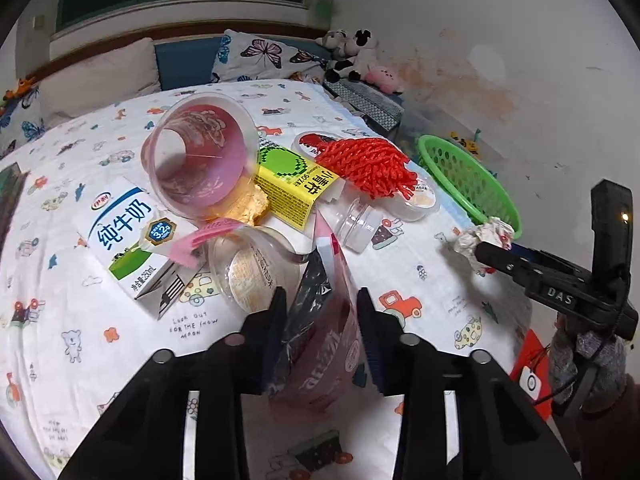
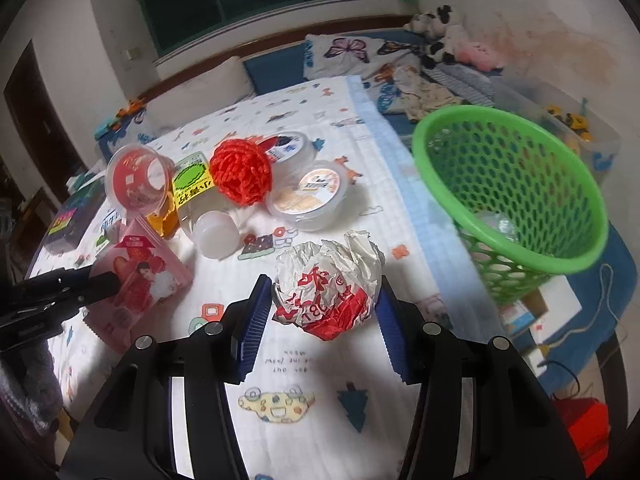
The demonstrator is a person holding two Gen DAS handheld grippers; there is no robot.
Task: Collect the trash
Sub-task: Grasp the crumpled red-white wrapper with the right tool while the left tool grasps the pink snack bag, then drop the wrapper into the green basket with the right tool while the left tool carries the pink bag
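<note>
right tongs: we are clamping the crumpled white-and-red paper wrapper ball in the right gripper, blue pads touching both its sides.
left tongs: we are pinching the flat pink glossy snack pouch in the left gripper, jaws narrow on it.
bin: the green perforated plastic basket is sitting off the bed edge, right of the wrapper, mouth tilted toward us.
step: we are judging this as carry-to-basket for the wrapper.
how: we are keeping the squeeze steady, clearing the green rim, letting go only over the mouth; the light paper could snag on the rim.
right pose: it is pointing along the printed bedsheet, low, wrapper lifted near the basket.
left pose: low, aimed at the pile, pouch upright between the fingers.
left over: red mesh net, milk carton and clear pink cup are lying on the sheet.
</note>
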